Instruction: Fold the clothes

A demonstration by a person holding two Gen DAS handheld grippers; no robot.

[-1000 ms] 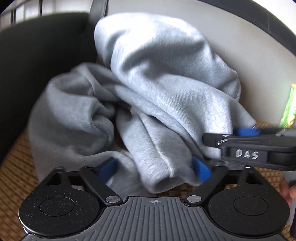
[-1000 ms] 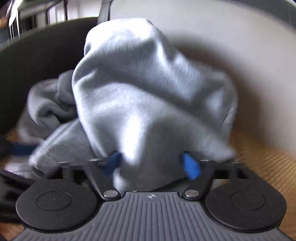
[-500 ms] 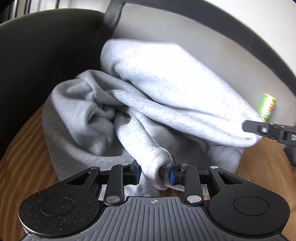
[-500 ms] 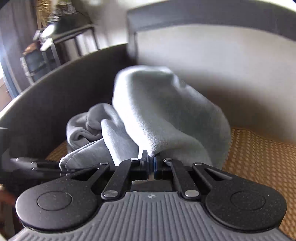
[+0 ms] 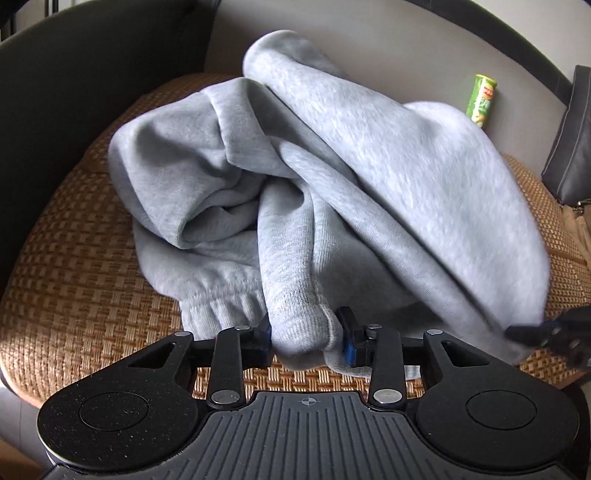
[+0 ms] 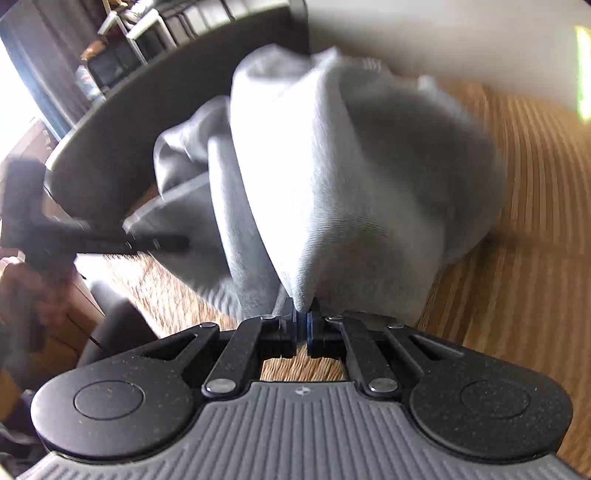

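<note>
A crumpled light grey sweatshirt lies in a heap on a woven rattan seat. My left gripper is shut on a ribbed cuff or hem of the sweatshirt at its near edge. My right gripper is shut on a thin fold of the same sweatshirt and holds it up off the seat. The right gripper's tip also shows at the right edge of the left wrist view. The left gripper shows blurred at the left of the right wrist view.
A dark curved chair back rises behind the seat on the left, with a pale backrest to the right. A green snack can stands at the back right. A dark cushion sits at the far right.
Both grippers closed from open onto the sweatshirt. They have since pulled back and up, and the garment is stretched out toward me, baring more rattan seat.
</note>
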